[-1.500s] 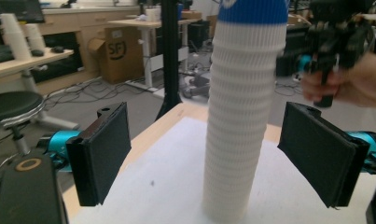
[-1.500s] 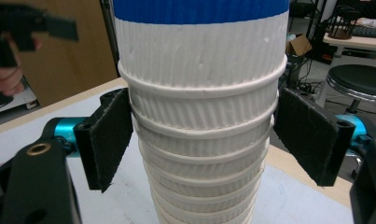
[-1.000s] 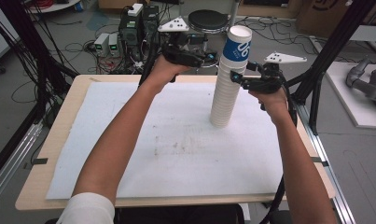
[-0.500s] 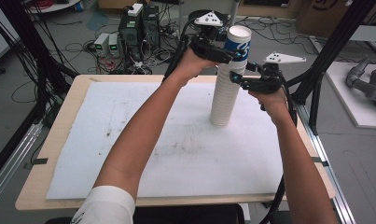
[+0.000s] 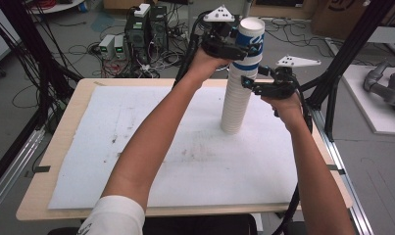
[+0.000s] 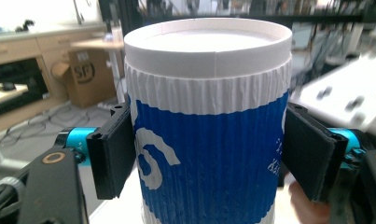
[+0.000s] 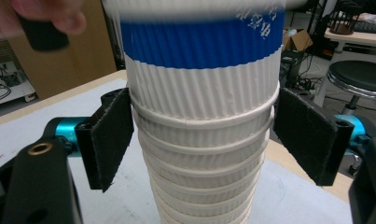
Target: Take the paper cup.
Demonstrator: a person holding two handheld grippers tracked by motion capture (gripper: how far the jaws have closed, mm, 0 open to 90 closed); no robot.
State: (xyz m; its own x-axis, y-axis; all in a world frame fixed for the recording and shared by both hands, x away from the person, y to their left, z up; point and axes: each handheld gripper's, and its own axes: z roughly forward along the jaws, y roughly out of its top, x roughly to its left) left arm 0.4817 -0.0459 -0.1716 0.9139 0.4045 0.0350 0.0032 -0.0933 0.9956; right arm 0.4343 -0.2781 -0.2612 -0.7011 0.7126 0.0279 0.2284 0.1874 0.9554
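A tall stack of upside-down white ribbed paper cups (image 5: 233, 108) stands on the white sheet at the table's far right. Its top cup (image 5: 250, 35) carries a blue band. My left gripper (image 5: 242, 48) reaches in from the left, and in the left gripper view its pads (image 6: 114, 149) press both sides of the blue-banded top cup (image 6: 209, 140). My right gripper (image 5: 250, 83) holds the stack lower down, just under the blue cup. In the right gripper view its pads (image 7: 112, 135) touch the rims of the white cups (image 7: 202, 158).
The wooden table (image 5: 53, 205) is covered by a white sheet (image 5: 185, 161). Black frame posts (image 5: 349, 49) rise at the right and left. Electronics boxes and cables (image 5: 141, 27) lie on the floor behind. A grey machine part (image 5: 383, 88) rests on a white surface at the far right.
My left gripper has moved right and up from beside the stack to the top cup and now has its jaws on it. The right gripper and the stack have stayed put.
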